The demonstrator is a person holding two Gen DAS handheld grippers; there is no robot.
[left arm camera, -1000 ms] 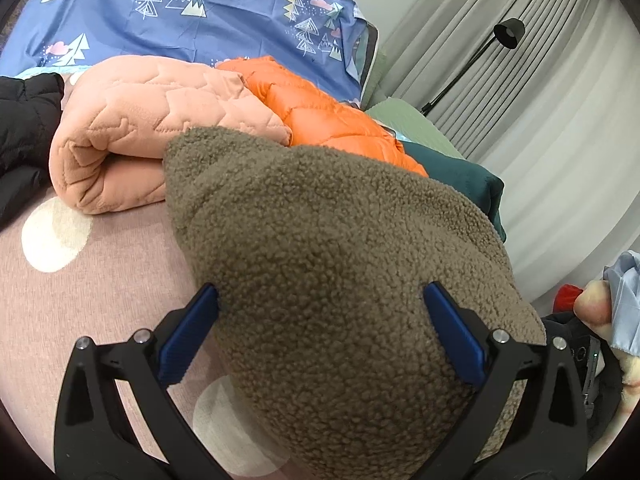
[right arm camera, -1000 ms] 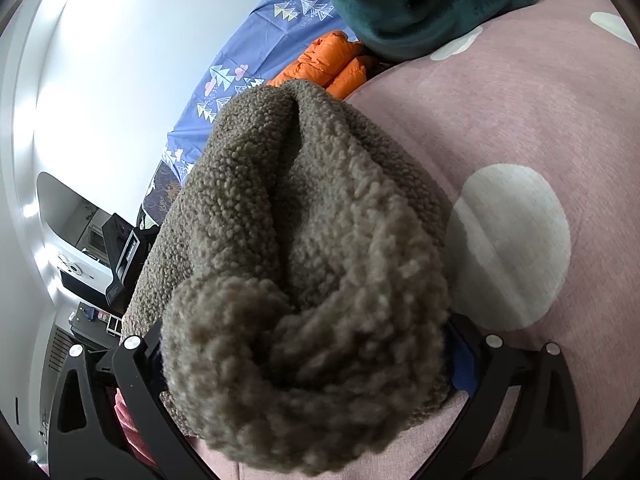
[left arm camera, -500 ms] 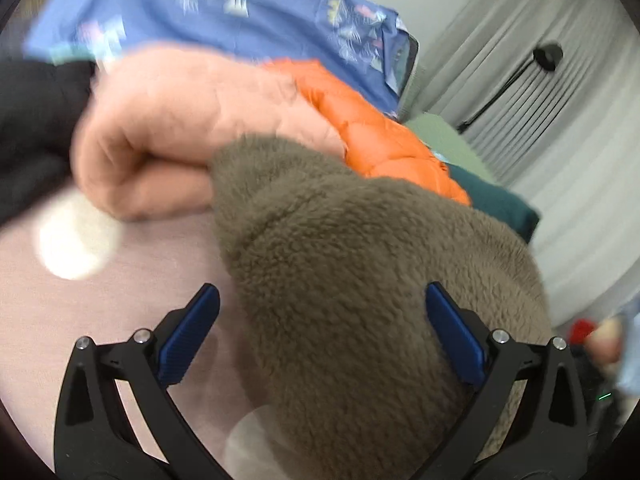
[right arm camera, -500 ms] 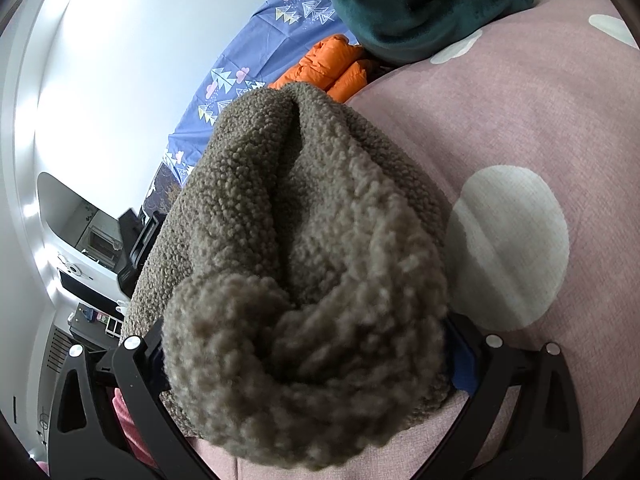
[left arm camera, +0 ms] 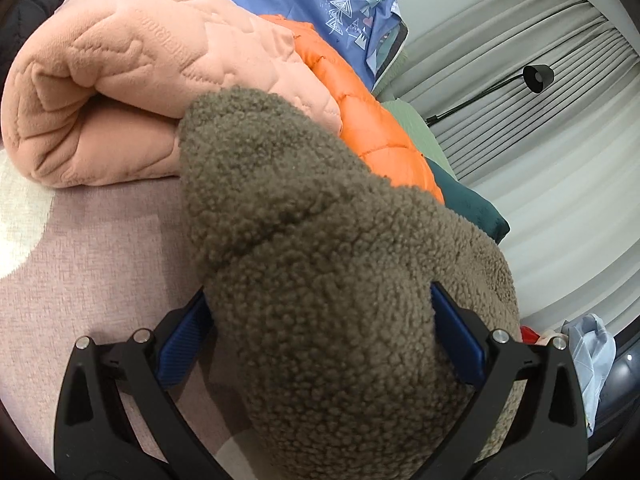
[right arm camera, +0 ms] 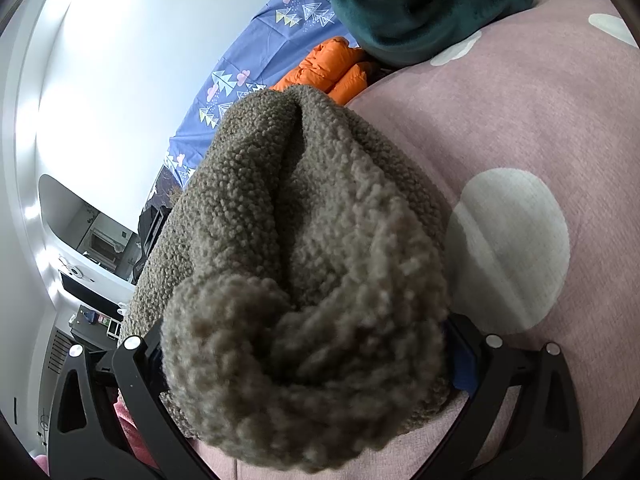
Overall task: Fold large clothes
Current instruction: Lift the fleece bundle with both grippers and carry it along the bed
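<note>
Thick olive-brown sherpa fleece garment point(left arm camera: 320, 264) bunched on pink bedspread with pale dots point(left arm camera: 92, 252), one end against folded peach quilted blanket point(left arm camera: 132, 80). Left gripper point(left arm camera: 320, 340) and right gripper point(right arm camera: 304, 356) each clamped on fleece, jaws wide around the bulk.

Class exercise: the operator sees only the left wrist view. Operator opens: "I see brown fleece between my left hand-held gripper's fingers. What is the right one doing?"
Observer: The right hand-held gripper has a thick bunched fold of the same brown sherpa fleece garment filling the space between its fingers.
Operator: What lies beside it on that side?
Observer: A large pale dot printed on the pink bedcover, just right of the fleece.
Operator: Anything behind that I cannot see?
Observer: A white wall and a white cabinet to the left of the bed.
</note>
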